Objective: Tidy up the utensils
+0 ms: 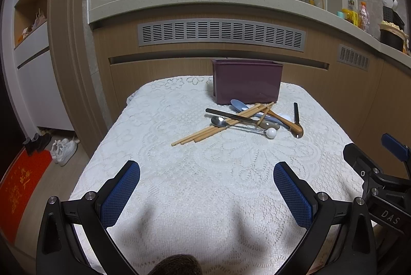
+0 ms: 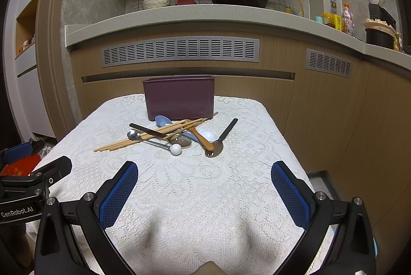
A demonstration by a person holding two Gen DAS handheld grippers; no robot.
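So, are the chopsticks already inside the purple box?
No, the wooden chopsticks lie on the white lace cloth in front of the purple box, crossed over the spoons in the pile.

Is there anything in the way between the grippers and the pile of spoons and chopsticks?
No, nothing visible. Only bare white lace tablecloth lies between the open left hand-held gripper, the open right hand-held gripper and the utensil pile. The purple box stands just behind the pile.

The utensils [image 1: 246, 121] lie heaped on the table [image 1: 159, 172], just before the box [image 1: 246, 81].
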